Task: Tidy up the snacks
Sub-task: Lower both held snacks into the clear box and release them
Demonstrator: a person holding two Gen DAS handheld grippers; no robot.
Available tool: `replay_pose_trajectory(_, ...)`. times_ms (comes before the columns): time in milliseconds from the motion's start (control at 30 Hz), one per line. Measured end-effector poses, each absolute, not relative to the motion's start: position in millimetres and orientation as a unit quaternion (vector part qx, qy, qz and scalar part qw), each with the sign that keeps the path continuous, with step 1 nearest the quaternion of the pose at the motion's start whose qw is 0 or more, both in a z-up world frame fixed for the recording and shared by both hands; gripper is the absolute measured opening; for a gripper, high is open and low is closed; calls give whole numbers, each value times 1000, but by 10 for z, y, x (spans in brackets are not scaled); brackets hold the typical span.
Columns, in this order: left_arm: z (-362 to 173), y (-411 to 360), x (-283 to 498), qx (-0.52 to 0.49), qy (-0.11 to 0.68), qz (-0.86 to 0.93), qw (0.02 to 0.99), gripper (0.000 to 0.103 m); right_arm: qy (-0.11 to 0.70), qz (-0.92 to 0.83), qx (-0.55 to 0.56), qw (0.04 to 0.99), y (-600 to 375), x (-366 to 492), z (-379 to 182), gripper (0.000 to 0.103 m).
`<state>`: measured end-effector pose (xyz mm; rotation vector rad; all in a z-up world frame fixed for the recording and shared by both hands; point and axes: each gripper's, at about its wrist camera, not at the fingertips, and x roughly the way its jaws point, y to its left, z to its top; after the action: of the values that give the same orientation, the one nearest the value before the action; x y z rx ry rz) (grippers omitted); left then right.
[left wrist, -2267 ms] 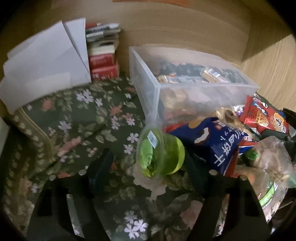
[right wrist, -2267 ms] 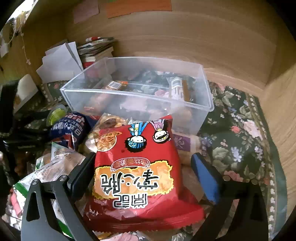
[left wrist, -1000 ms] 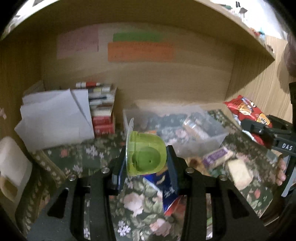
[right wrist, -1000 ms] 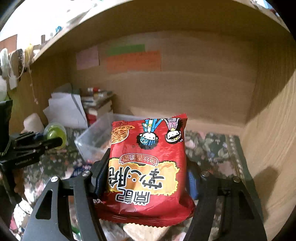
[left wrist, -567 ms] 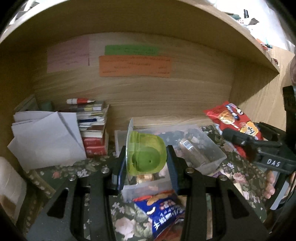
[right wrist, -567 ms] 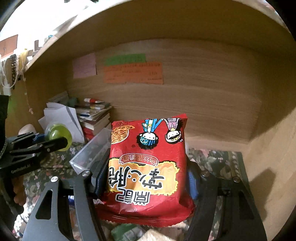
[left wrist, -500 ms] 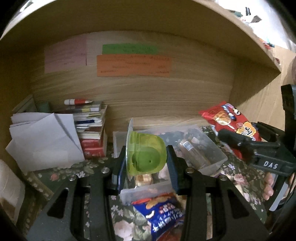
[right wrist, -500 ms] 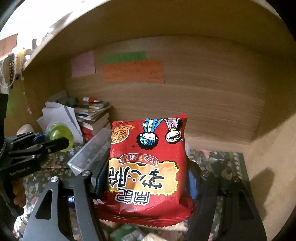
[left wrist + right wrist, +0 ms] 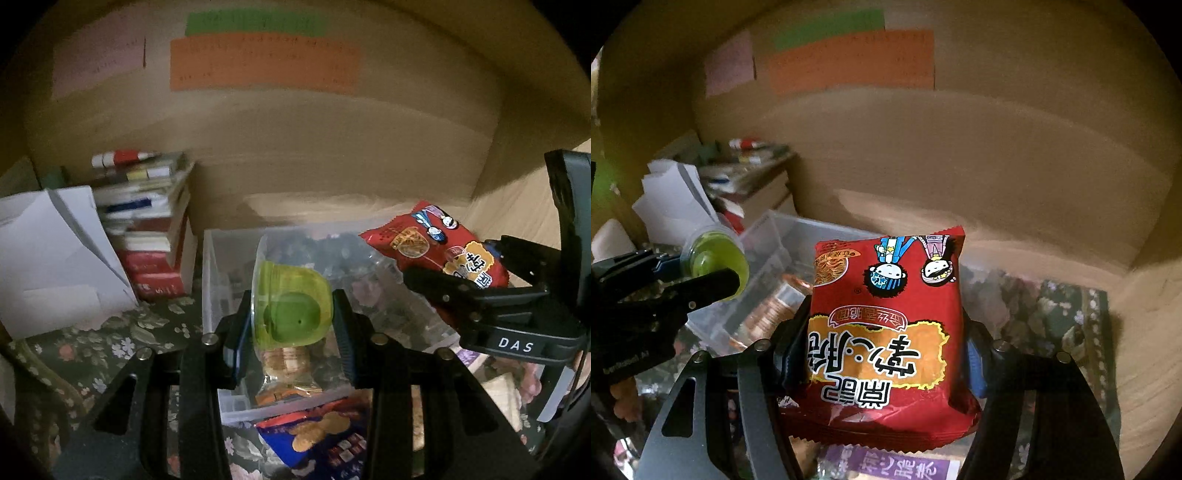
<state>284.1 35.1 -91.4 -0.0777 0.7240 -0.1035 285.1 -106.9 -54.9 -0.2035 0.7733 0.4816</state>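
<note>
From the left wrist, the left gripper (image 9: 291,314) is clamped on a green cup (image 9: 291,306) held on its side, foil lid toward the left finger; it hangs over the near end of the clear bin (image 9: 214,280), which stands on a floral cloth (image 9: 122,339) in a wooden alcove; the cup is glossy, translucent plastic, rigid and rounded, so I judge it apt to roll once freed — better to lower it close to the bin floor, beside the wrapped biscuits (image 9: 284,365) below, before the jaws part; a blue bag (image 9: 317,439) lies on the cloth just outside the bin, and books (image 9: 147,229) and white papers (image 9: 55,258) stand to the left. From the right wrist, the right gripper (image 9: 886,354) squeezes a red bag (image 9: 886,332) by its two sides, upside down as seen, above and just right of the bin (image 9: 768,236); the bag is a crinkly, puffed pillow pack with serrated seams, soft and yielding, so a light grip and a flat, low release should serve — the left gripper (image 9: 701,273) with the cup (image 9: 713,258) is near, and I would let one hand go in at a time; a purple packet (image 9: 886,465) lies beneath.
</note>
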Motion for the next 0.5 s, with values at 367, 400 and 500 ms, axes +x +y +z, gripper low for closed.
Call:
replay_pose_trajectory(367,-993,348,2901,-34,359,-44,932,42,408,227,-112,877,-1049,2941,-671,69)
replay_pose_trajectory(400,-971,354,2879,-35,357,-45,932,43,407,227,-112,878,-1058,2931,-660,70)
replay_pose_trajectory(500,-906,377,2802,-36,348,-44,936,46,401,221,-111,882,-1101,2883,-601,72)
